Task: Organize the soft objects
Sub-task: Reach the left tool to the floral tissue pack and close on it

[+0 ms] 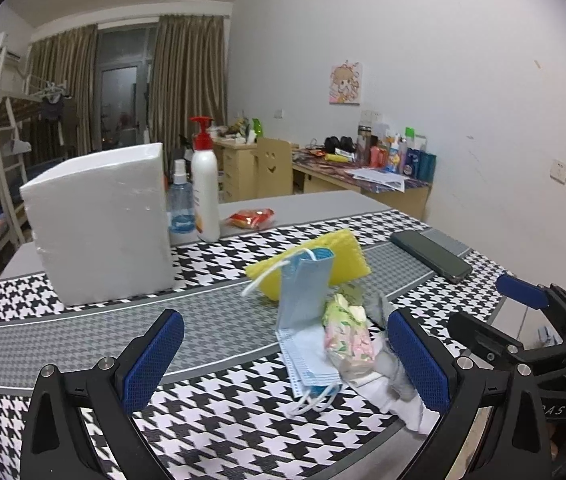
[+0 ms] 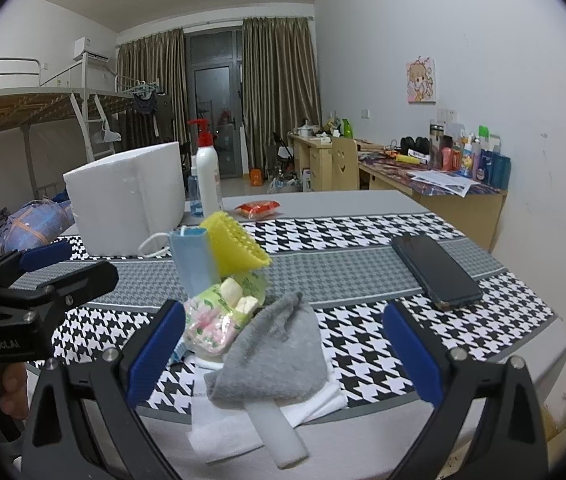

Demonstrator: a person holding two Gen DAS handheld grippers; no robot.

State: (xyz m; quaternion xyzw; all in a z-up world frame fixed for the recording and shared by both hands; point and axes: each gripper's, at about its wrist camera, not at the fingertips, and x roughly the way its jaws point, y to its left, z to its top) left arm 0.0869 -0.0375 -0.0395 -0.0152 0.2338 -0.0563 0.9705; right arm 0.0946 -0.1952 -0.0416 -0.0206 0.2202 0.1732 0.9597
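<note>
A small heap of soft things is lying near the front edge of the table point(image 2: 363, 204), on the houndstooth cloth point(image 1: 219, 420). A blue face mask point(image 1: 303, 312) is standing half folded against a yellow sponge point(image 1: 343, 256), and a clear floral packet point(image 2: 219, 312) holding pale soft pieces is resting beside them. A grey sock point(image 2: 275, 352) is draping over white foam sheets point(image 2: 243, 432) at the table edge.

The left gripper point(image 1: 283, 360) is hovering with its blue pads spread wide, the mask and packet sitting between them but untouched. The right gripper point(image 2: 283, 348) is likewise gaping wide around the sock, gripping nothing.

A white foam box point(image 1: 99, 224) is standing further back on the left; what is inside it cannot be seen. Behind it a white pump bottle point(image 1: 205, 196) with a red top and a clear spray bottle point(image 1: 181, 204) are standing, with a red snack packet point(image 1: 251, 218) just beside them. A dark phone point(image 2: 435, 272) is lying on the right.

The left gripper's body, seen from the right wrist, is bearing writing that reads roughly "GenRobot.AI".

Beyond, brown curtains point(image 2: 279, 76), a bunk bed point(image 2: 35, 104) and cluttered desks point(image 2: 443, 184) are lining the room.
</note>
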